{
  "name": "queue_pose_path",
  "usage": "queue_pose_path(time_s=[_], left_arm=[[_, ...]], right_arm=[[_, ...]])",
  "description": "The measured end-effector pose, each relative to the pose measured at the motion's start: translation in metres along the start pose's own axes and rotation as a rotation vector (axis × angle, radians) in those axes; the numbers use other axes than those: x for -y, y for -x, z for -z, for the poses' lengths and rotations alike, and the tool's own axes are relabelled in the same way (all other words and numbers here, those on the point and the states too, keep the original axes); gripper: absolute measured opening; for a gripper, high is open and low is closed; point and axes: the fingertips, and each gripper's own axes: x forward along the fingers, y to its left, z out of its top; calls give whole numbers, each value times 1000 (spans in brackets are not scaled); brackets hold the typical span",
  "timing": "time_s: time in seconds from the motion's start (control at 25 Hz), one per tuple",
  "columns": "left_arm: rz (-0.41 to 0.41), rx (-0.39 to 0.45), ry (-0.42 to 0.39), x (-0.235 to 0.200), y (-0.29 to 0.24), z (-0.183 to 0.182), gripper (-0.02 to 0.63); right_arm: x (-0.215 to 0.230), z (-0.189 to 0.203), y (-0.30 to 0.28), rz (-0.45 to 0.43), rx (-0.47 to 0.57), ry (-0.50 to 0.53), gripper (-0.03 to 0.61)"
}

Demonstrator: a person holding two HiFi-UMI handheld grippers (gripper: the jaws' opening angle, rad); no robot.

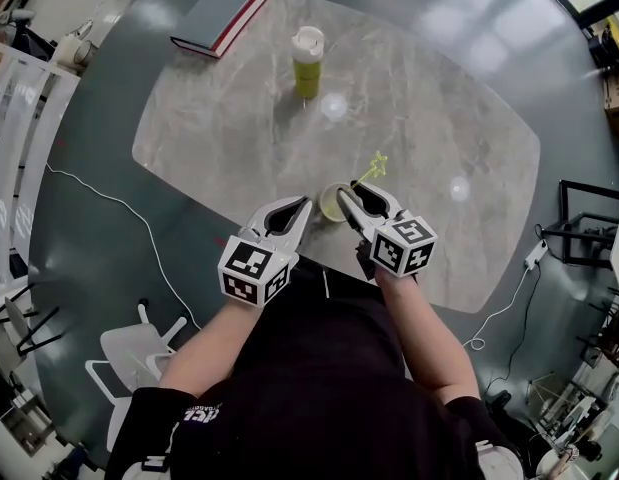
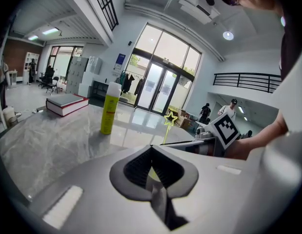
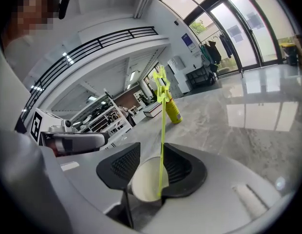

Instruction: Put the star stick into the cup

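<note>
Nearest are the person's two bare forearms, reaching out from dark sleeves over the near edge of the table (image 1: 239, 128), a gripper in each hand. The left gripper (image 1: 301, 206) hovers at that edge just left of the cup (image 1: 334, 206). In its own view its jaws (image 2: 151, 150) meet at the tips with nothing held between them. The right gripper (image 1: 354, 198) sits just over the cup, and in its own view its jaws (image 3: 151, 146) stand apart, with the cup's pale inside (image 3: 146, 182) showing between the two dark pads. The star stick (image 3: 162, 130) stands in the cup with its lower end inside. Its thin yellow-green stem rises close along the inner edge of the right-hand pad, and the jaws are not pinching it. From the head view the stick (image 1: 374, 166) leans up and to the right out of the cup, its star clear of the gripper; the left gripper view shows the star (image 2: 169, 118) beyond the right gripper's marker cube (image 2: 225, 128). Farther along the table, well apart from the cup, stands a yellow bottle (image 1: 308, 63) with a white cap. Beyond it, at the far left corner, lies a closed book (image 1: 221, 13) with a red edge.
</note>
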Motion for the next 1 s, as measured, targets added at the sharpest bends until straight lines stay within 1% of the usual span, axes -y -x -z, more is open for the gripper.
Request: queue_pose_path(time_s=[0.2,0.6,0.72,0.88,1.0], left_arm=[[1,4,5,1,1,2,3],[13,12,0,6,7,-1,3],[15,13,4,6,10,0,3],[20,13,13,7,13,1,3],[8,30,16,6,16,-1,3]], right_arm=[[8,2,8,40,14,-16,204],[8,9,21,59,10,-41,247],[12,13,22,67,3,-68,275],[15,20,23,72,-10,-114,290],[17,25,22,70,-21,-141,293]])
